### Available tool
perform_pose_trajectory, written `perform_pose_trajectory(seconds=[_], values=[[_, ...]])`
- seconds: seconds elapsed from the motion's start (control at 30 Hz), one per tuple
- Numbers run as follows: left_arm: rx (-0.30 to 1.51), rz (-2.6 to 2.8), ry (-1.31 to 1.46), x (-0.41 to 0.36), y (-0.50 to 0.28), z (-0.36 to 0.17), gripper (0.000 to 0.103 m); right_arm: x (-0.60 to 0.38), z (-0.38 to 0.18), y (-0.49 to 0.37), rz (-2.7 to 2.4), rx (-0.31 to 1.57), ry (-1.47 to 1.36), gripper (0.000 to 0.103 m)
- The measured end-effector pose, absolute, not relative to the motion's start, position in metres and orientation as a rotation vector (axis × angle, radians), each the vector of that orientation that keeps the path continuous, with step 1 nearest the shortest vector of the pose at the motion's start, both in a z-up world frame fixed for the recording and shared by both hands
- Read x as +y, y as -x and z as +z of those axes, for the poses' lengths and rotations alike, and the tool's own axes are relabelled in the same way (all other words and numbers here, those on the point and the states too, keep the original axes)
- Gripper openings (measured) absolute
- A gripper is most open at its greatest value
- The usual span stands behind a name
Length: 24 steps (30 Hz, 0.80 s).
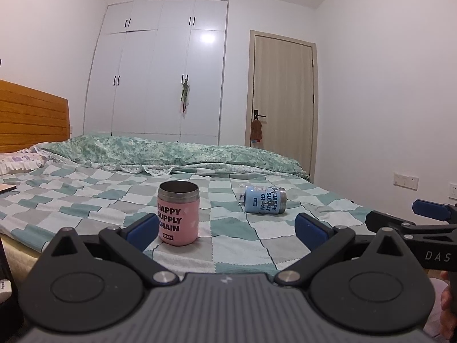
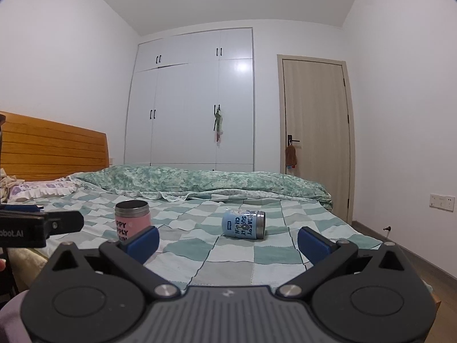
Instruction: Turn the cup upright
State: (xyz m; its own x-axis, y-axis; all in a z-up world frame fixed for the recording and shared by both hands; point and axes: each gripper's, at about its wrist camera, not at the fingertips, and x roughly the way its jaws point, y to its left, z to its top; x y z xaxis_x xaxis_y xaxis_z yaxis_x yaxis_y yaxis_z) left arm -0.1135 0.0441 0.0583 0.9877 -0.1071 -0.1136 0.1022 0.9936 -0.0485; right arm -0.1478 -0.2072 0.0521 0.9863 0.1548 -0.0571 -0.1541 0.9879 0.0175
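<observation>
A blue cup (image 1: pixel 264 200) lies on its side on the checked bedspread, its steel rim pointing right; it also shows in the right wrist view (image 2: pixel 243 224). A pink cup (image 1: pixel 178 216) stands upright to its left, mouth up, and shows in the right wrist view (image 2: pixel 132 220) too. My left gripper (image 1: pixel 225 230) is open and empty, just short of the pink cup. My right gripper (image 2: pixel 228 243) is open and empty, in front of the blue cup and apart from it. The right gripper's fingers (image 1: pixel 434 208) show at the right edge of the left wrist view.
The bed (image 2: pixel 228 265) carries a rolled green quilt (image 2: pixel 200 181) along its far side and a pillow (image 2: pixel 42 190) at the left by the wooden headboard (image 2: pixel 51 145). A white wardrobe (image 2: pixel 191 100) and a door (image 2: pixel 314 137) stand behind.
</observation>
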Motion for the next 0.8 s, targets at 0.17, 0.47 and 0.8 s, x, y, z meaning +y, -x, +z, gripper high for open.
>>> perform_pose_trajectory(seconds=[0.17, 0.47, 0.8], values=[[0.111, -0.100, 0.040, 0.0422, 0.1137, 0.0571, 0.103, -0.2050, 0.0504, 0.1464, 0.151, 0.058, -0.011, 0.103], [0.108, -0.090, 0.032, 0.0387, 0.1141, 0.0558, 0.103, -0.2032, 0.0489, 0.1464, 0.136, 0.054, -0.018, 0.103], [0.104, -0.090, 0.029, 0.0370, 0.1134, 0.0553, 0.103, -0.2022, 0.0480, 0.1466, 0.135, 0.055, -0.018, 0.103]])
